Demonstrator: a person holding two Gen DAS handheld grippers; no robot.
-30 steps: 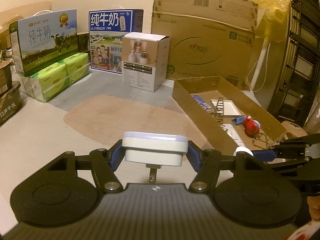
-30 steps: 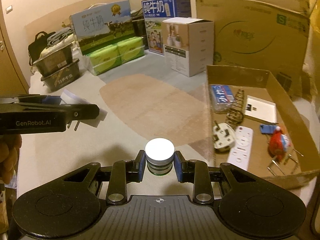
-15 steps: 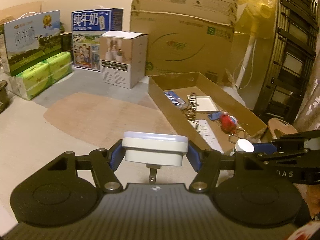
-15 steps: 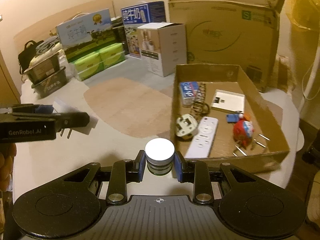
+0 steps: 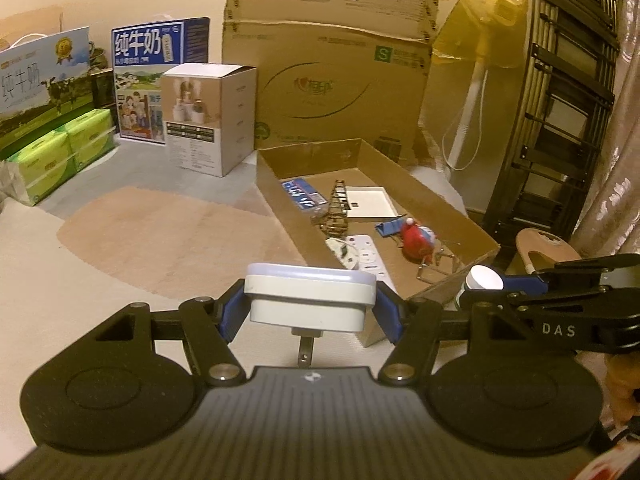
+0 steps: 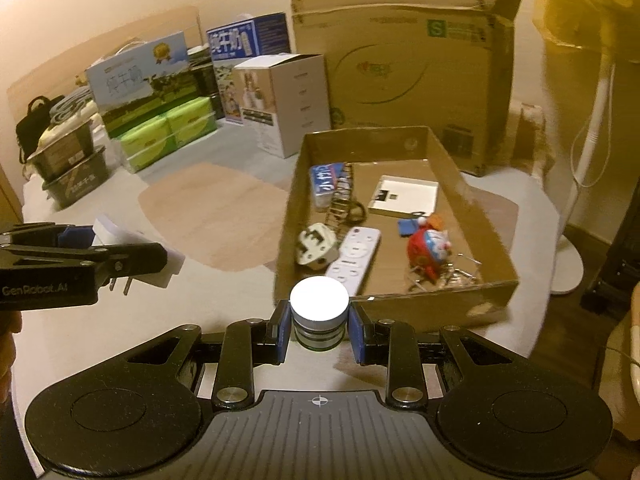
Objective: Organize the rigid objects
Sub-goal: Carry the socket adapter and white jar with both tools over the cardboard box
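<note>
A large closed cardboard carton (image 6: 404,64) stands against the wall at the far side of the floor (image 6: 224,280). Left of it, along the same wall, stand a blue milk carton (image 6: 248,60), a white product box (image 6: 286,104) and green tissue packs (image 6: 168,136).

In front of the large carton lies a shallow open cardboard tray (image 6: 460,300), one short wall toward the cameras. Inside it, near the far left corner, lies a blue packet (image 6: 326,180) with a small wire ladder-like piece (image 6: 340,200) just beside it. A flat white square plate (image 6: 404,196) lies near the far right. Toward the near wall a white remote (image 6: 354,256) lies lengthwise, with a white three-pin plug (image 6: 316,246) touching its left side. To the right sit a red round toy figure (image 6: 426,250) and a blue clip (image 6: 408,226), with some metal clips (image 6: 448,276) near the near right corner.

The left claw (image 5: 310,308) is half open and clamped on a white plug-in adapter (image 5: 310,296), its metal prongs pointing back toward the camera; it is held above the floor, left of the tray's near corner. The right claw (image 6: 319,328) is closed tight on a small round jar (image 6: 319,312) with a white lid, held upright just before the tray's near wall.
</note>
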